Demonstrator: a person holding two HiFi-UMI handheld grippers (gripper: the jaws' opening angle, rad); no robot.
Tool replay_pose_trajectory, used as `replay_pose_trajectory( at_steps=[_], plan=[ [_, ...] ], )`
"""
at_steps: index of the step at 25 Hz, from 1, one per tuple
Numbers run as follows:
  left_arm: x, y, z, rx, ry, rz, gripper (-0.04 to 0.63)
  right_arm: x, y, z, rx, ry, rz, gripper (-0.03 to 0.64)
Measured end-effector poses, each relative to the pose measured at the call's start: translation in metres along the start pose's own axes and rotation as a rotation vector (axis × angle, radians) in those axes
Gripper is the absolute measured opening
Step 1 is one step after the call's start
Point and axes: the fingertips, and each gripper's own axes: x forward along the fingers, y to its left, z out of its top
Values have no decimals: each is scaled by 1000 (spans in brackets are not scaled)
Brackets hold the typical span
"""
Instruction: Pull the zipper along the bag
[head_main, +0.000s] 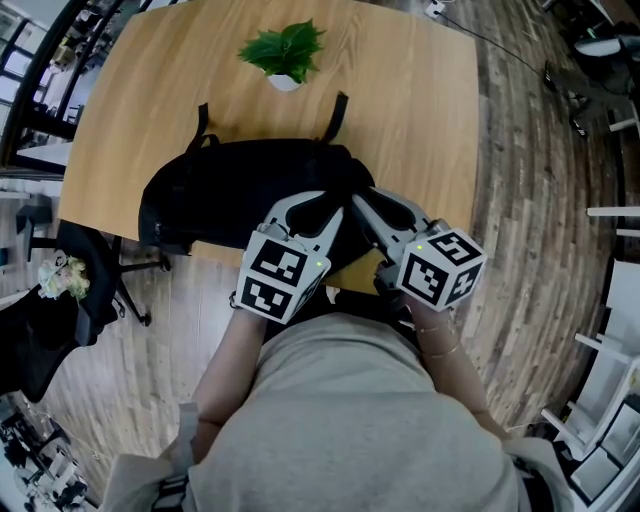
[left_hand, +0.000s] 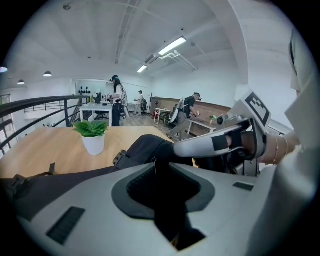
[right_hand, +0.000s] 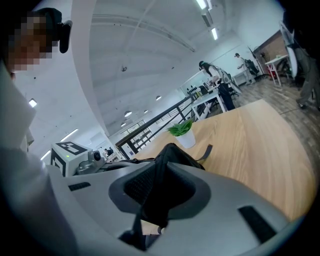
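Note:
A black backpack (head_main: 230, 190) lies across the wooden table (head_main: 400, 110), its straps pointing to the far side. Both grippers meet at its near right end. My left gripper (head_main: 322, 205) is shut on black bag material; in the left gripper view a thin pull-like strip stands at its tips (left_hand: 156, 165), with the bag (left_hand: 142, 147) just beyond. My right gripper (head_main: 372, 205) is shut too. In the right gripper view a black strip of the bag (right_hand: 172, 152) runs down between its jaws (right_hand: 160, 172). What exactly each one pinches is hidden by the dark fabric.
A small potted plant (head_main: 284, 55) stands on the table behind the bag. The bag lies along the table's near edge, with wooden floor below. An office chair (head_main: 90, 270) stands at the left. People work at desks (left_hand: 117, 102) far off.

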Motion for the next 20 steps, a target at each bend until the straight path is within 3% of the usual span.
replay_pose_trajectory(
  at_steps=[20],
  plan=[
    [-8, 5, -5, -278, -24, -163, 78, -1, 1, -3, -8, 8, 19, 81]
  ],
)
